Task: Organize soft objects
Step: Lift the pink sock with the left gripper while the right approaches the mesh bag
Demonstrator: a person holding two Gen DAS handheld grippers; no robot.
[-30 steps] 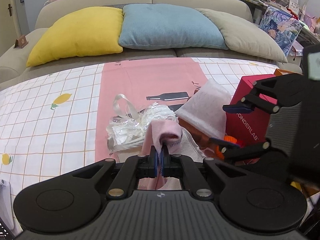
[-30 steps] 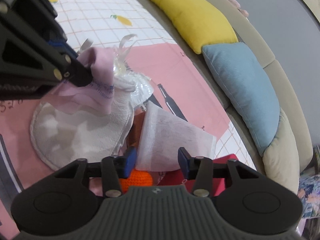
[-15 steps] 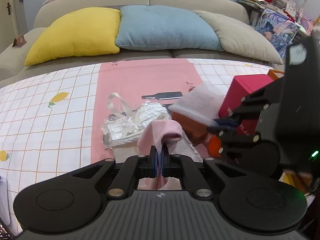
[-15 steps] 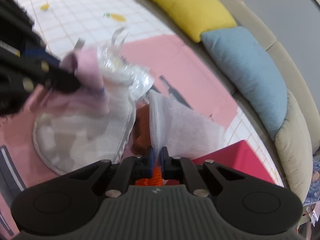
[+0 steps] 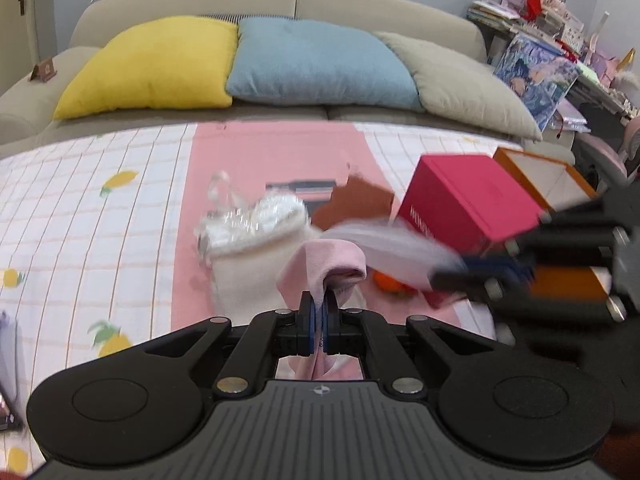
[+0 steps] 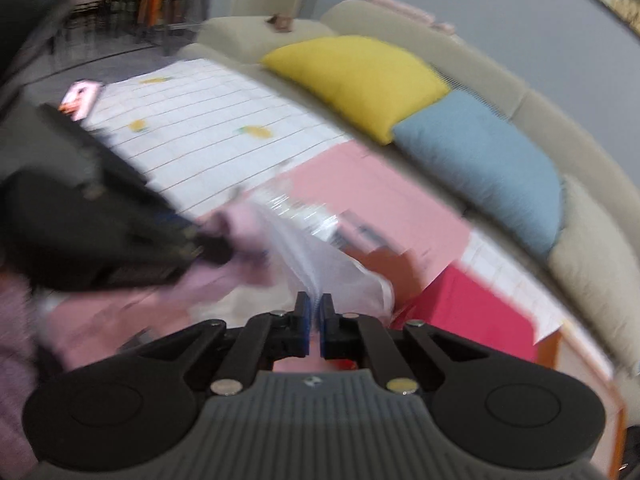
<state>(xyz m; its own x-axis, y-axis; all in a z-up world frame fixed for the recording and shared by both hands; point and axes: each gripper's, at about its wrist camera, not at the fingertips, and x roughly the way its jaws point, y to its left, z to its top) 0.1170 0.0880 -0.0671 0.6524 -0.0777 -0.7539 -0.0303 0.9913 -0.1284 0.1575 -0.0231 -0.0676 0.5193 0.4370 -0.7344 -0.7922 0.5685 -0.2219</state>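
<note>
My left gripper (image 5: 319, 304) is shut on a pink cloth (image 5: 324, 262) and holds it above a cream fleece piece (image 5: 256, 276) on the bed. My right gripper (image 6: 314, 306) is shut on a white foam sheet (image 6: 320, 256) and lifts it off the bed; the sheet shows blurred in the left wrist view (image 5: 392, 246), with the right gripper (image 5: 496, 270) at its right end. An orange knitted item (image 5: 386, 282) lies under the sheet. The left gripper (image 6: 208, 246) with the pink cloth (image 6: 244, 232) shows at the left of the right wrist view.
A crinkled clear plastic bag (image 5: 256, 216), a brown piece (image 5: 352, 204), a red box (image 5: 468, 208) and an orange box (image 5: 548, 172) lie on the bed. Yellow (image 5: 156, 66), blue (image 5: 320, 64) and beige (image 5: 460, 80) cushions line the sofa behind.
My right gripper closed on the white foam sheet, then lifted it up and to the right, uncovering the brown piece. My left gripper kept holding the pink cloth.
</note>
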